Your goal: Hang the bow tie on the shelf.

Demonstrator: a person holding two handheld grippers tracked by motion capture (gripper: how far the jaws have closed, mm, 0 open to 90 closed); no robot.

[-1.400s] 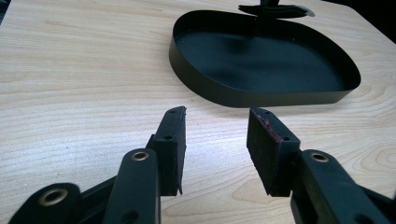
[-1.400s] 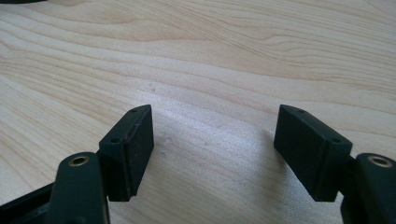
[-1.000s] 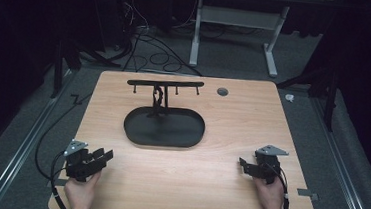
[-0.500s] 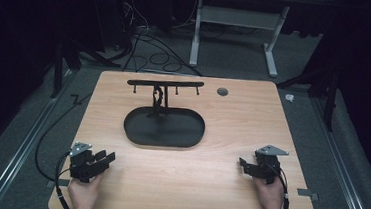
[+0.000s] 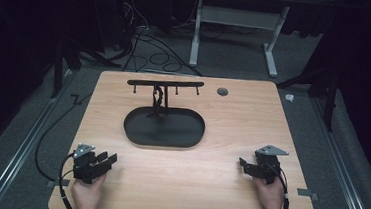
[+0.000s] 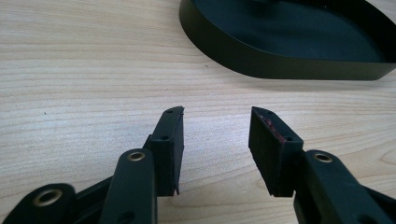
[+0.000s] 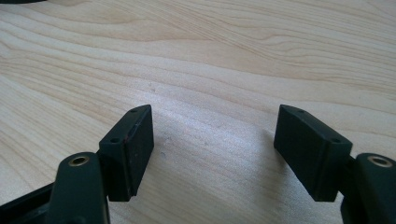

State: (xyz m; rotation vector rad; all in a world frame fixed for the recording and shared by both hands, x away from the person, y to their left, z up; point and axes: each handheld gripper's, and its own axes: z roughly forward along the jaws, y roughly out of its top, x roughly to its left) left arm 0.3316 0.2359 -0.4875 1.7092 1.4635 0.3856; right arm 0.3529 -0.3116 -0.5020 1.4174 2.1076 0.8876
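- Now, the left tongs [image 5: 111, 158] are held low over the near left corner of the table [image 5: 227, 188]; they are seen from above pointing toward the middle of the table; the left hand [image 5: 87, 193] is wrapped around the body from below; a cable trails from it off the near edge.
- In the left gripper view the left tongs [image 6: 215, 135] are parted to a middling gap, with bare wood between the pads [image 6: 266, 144]; nothing is gripped; the jaws have just been opening a little further.
- The black oval tray [image 5: 164, 128] is placed at the middle of the table, well apart from both pairs of tongs; its dark wall [image 6: 261, 60] is seen ahead of the left tongs and to their right, not touched.
- A black stand [image 5: 160, 100] with a thin crossbar [image 5: 165, 83] is set at the far end of the tray; small pegs are seen hanging from the bar; whether the post stands inside the tray or just at its rim cannot be told.
- The right tongs [image 5: 243, 163] are held near the near right corner, pointing leftward across the table; the right hand [image 5: 269, 194] is behind them.
- In the right gripper view the right tongs [image 7: 215, 140] are spread wide, with plain wood grain between the pads [image 7: 137, 140]; nothing is held.
- A small grey round disc [image 5: 222, 91] is set into the table to the right of the crossbar.
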